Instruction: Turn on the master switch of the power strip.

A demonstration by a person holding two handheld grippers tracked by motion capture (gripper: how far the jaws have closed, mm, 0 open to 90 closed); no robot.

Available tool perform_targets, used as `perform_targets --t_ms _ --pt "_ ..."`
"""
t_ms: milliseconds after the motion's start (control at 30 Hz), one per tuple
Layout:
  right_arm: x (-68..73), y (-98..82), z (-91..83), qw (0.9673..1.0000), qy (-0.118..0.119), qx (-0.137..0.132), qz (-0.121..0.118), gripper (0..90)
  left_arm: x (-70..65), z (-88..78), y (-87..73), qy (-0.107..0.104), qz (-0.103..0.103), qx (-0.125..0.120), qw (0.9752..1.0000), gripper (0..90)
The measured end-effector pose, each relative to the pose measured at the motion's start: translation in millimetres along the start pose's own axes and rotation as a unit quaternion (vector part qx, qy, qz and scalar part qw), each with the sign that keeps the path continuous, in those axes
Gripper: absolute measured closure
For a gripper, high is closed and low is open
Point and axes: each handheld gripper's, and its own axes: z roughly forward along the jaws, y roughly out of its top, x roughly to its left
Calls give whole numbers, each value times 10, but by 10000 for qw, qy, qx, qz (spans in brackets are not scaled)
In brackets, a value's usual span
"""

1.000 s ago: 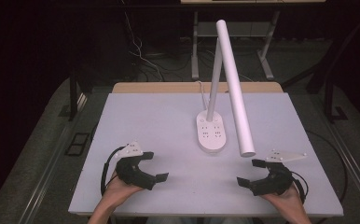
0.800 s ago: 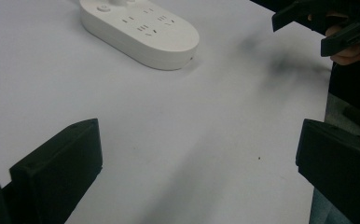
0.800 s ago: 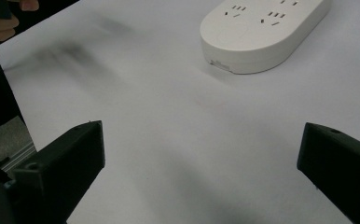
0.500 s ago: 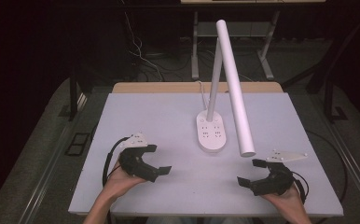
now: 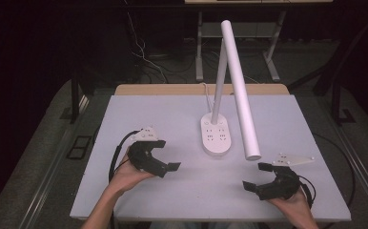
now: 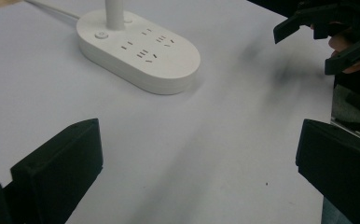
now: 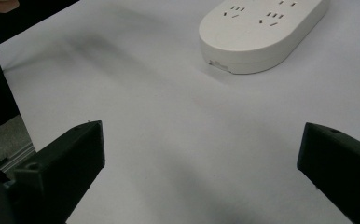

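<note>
A white lamp base with sockets point(image 5: 215, 137) stands in the middle of the white table point(image 5: 163, 112); a thin post rises from it and a long white tube head point(image 5: 240, 90) slants down to the right. My left gripper point(image 5: 167, 154) is open, held above the table left of the base, jaws pointing right. My right gripper point(image 5: 257, 176) is open near the front right edge, below the tube's end. In the left gripper view the left gripper point(image 6: 199, 182) faces the base point(image 6: 138, 51) with the other gripper point(image 6: 327, 32) beyond. In the right gripper view the right gripper point(image 7: 201, 172) faces the base point(image 7: 262, 28).
A wooden tabletop edge point(image 5: 172, 89) lies behind the white table. Cables point(image 5: 144, 57) and metal desk legs point(image 5: 272, 57) sit on the dark floor beyond. The lamp's cord point(image 6: 52, 9) runs off from the back of the base.
My left gripper has lifted off the front edge and moved forward toward the lamp base. The right gripper has stayed in place, still open.
</note>
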Motion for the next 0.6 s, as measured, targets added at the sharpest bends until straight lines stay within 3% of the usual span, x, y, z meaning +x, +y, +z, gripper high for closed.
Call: perform_targets --t_ms 600 --pt "-7 -2 -10 10000 -15 -31 -46 3 54 72 312 -26 276 171 9995 3"
